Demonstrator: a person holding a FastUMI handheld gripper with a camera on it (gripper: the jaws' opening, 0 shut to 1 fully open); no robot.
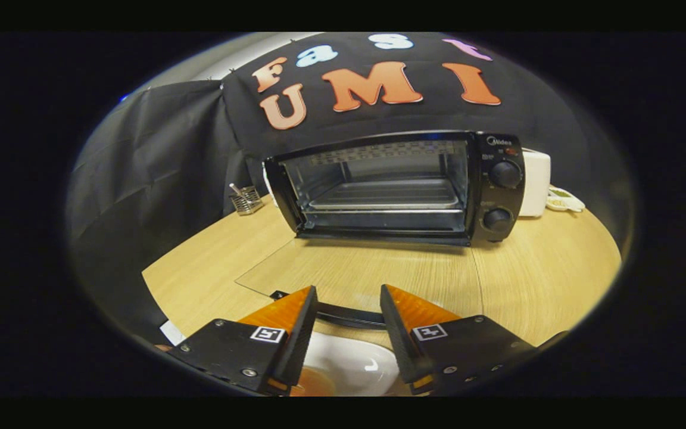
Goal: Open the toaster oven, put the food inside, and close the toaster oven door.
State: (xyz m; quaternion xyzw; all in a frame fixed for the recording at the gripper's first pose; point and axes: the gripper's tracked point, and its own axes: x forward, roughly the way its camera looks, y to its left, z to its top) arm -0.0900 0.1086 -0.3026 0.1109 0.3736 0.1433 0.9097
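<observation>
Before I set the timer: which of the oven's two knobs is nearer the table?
The lower knob, under the upper knob on the oven panel. The gripper is open.

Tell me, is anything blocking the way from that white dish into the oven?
Nothing visible does. The toaster oven is open, its glass door folded flat on the table with the handle just ahead of the claw. The white dish sits between the claw's open fingers and must pass over that door to reach the rack.
</observation>
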